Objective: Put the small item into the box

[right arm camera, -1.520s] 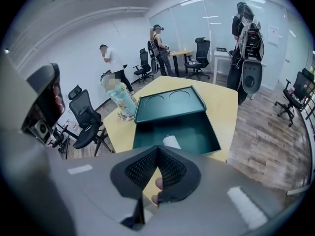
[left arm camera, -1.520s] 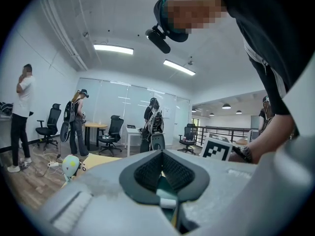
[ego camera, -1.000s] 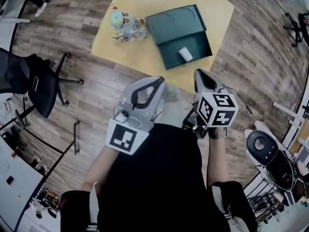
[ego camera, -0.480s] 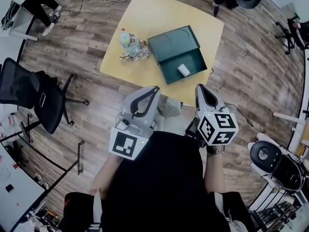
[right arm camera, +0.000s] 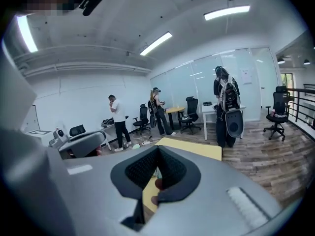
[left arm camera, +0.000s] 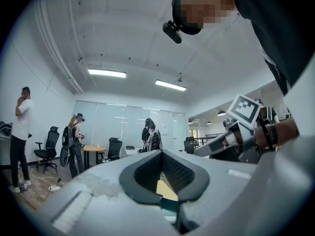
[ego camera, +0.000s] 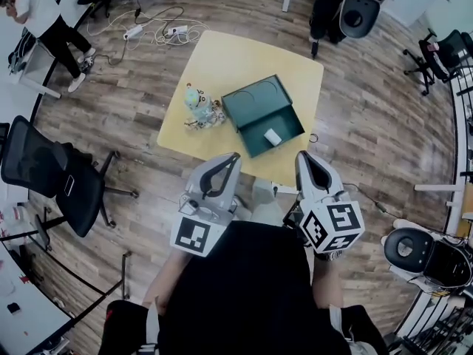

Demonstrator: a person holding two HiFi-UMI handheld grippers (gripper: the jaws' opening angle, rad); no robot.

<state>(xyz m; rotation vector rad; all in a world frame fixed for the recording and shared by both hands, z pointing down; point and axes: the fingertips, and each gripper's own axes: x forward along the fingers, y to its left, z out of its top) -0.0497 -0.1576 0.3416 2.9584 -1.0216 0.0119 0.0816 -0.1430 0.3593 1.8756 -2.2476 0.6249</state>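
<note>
On the yellow table (ego camera: pixel 222 58) stands a dark green box (ego camera: pixel 284 119) with its lid folded back. A small white item (ego camera: pixel 273 136) lies inside the box's tray. Both grippers are held close to my body, short of the table's near edge. My left gripper (ego camera: pixel 234 156) has its jaws together with nothing between them, also seen in the left gripper view (left arm camera: pixel 161 152). My right gripper (ego camera: pixel 304 155) is likewise shut and empty (right arm camera: pixel 158 148). Neither touches the box.
A colourful toy in clear wrap (ego camera: pixel 201 108) sits on the table left of the box. A black office chair (ego camera: pixel 52 176) stands at the left and others (ego camera: pixel 358 9) at the back. Cables (ego camera: pixel 159 32) lie on the wood floor. A person (ego camera: pixel 41 13) stands far left.
The view has pulled up and back, so the table and box look smaller and farther. Both grippers stay shut near my body, in much the same place.
</note>
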